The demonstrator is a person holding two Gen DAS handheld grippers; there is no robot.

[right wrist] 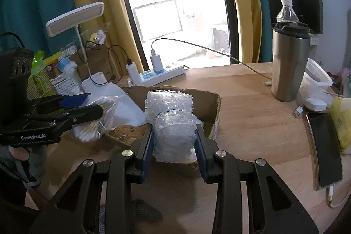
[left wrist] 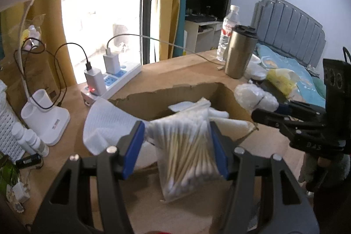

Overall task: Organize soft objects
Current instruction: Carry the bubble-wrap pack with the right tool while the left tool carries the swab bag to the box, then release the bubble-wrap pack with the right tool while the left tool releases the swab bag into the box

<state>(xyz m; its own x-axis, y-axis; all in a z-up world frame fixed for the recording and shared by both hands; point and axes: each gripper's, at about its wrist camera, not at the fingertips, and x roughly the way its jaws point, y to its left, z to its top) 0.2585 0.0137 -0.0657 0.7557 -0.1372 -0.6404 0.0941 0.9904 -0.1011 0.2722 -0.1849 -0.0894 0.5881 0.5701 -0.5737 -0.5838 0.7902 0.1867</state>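
Note:
My left gripper (left wrist: 177, 139) is shut on a clear bag of cotton swabs (left wrist: 186, 150), held over the near edge of an open cardboard box (left wrist: 140, 100). The same bag (right wrist: 94, 122) shows at the left of the right wrist view, between the left gripper's fingers (right wrist: 87, 112). My right gripper (right wrist: 174, 142) is shut on a roll of bubble wrap (right wrist: 173, 124), just in front of the box (right wrist: 206, 102). In the left wrist view that roll (left wrist: 254, 98) hangs at the box's right corner. A white cloth (left wrist: 105, 122) drapes over the box's left wall.
On the wooden desk stand a steel tumbler (right wrist: 289, 65), a water bottle (right wrist: 287, 10), a power strip with chargers (right wrist: 158, 74), a white lamp (right wrist: 74, 19) and a phone (right wrist: 326, 148). A white basket (left wrist: 8, 131) sits at the far left. A bed (left wrist: 289, 58) lies beyond the desk.

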